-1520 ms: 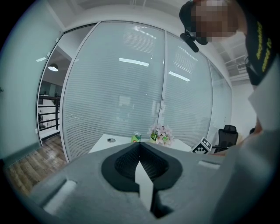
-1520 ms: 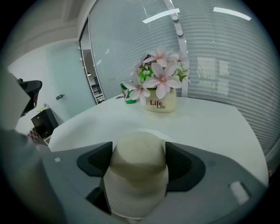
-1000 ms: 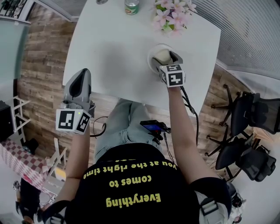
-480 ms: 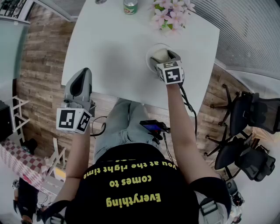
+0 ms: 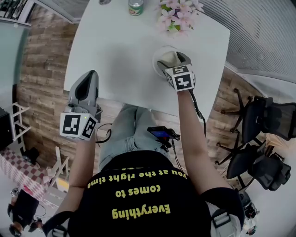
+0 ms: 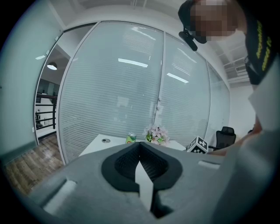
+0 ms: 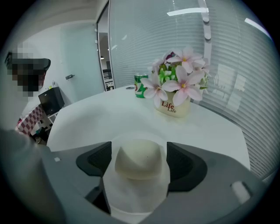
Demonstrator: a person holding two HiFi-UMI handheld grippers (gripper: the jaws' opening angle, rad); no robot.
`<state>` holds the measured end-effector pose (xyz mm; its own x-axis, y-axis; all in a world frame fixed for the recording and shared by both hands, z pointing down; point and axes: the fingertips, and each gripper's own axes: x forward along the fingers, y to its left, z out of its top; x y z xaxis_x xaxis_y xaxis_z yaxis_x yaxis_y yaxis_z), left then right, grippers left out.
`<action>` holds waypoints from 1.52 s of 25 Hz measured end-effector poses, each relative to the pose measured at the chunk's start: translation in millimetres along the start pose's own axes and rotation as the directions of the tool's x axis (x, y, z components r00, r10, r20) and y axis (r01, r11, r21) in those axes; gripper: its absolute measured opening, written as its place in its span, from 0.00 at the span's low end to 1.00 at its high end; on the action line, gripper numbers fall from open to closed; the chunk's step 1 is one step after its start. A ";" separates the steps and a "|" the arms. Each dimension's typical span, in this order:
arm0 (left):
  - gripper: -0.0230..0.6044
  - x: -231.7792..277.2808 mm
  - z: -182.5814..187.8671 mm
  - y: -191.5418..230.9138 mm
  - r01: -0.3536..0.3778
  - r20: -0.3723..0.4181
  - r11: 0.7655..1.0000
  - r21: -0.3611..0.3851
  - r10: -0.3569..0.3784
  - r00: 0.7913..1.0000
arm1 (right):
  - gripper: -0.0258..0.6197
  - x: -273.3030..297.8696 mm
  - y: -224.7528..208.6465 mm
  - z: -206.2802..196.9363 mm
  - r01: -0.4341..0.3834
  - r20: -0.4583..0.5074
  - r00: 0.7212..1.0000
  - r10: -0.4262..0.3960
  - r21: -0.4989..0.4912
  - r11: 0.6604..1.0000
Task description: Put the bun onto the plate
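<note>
A pale round bun rests on a small white plate near the right front of the white table. My right gripper straddles the bun. Its black pads stand on either side with a thin gap to the bun, so it is open. My left gripper hangs over the table's left front edge, jaws shut and holding nothing.
A pot of pink flowers and a green can stand at the far side of the table. Black office chairs are on the floor to the right. A glass wall with blinds lies beyond.
The right gripper has stayed over the plate with the bun between its jaws. Only the head view has shifted slightly. The left gripper has held its place.
</note>
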<state>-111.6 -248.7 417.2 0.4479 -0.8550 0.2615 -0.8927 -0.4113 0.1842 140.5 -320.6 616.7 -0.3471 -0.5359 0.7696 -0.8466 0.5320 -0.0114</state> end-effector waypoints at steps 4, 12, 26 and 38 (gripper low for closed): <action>0.04 1.2 3.1 -1.7 0.008 0.005 1.000 0.004 -0.008 1.000 | 0.49 -18.8 -0.7 12.1 0.026 0.070 0.997 -0.025 -0.009 1.000; 0.04 5.5 7.3 -7.6 0.029 0.009 1.000 0.011 -0.029 1.000 | 0.21 -34.7 -3.0 19.2 0.044 0.136 0.989 -0.050 0.049 0.998; 0.04 7.0 22.7 -20.0 0.069 0.038 0.997 0.039 -0.071 0.997 | 0.06 -99.5 -26.3 40.9 0.134 0.292 0.945 -0.149 0.072 0.988; 0.04 10.3 44.5 -44.2 0.134 0.080 0.988 0.079 -0.141 0.987 | 0.05 -180.4 -29.8 73.8 0.211 0.456 0.859 -0.234 0.102 0.972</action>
<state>-69.7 -253.4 369.6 0.5636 -0.8111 0.1566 -0.8255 -0.5462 0.1422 198.6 -288.1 431.1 -0.2840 -0.8833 0.3729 -0.9374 0.3376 0.0858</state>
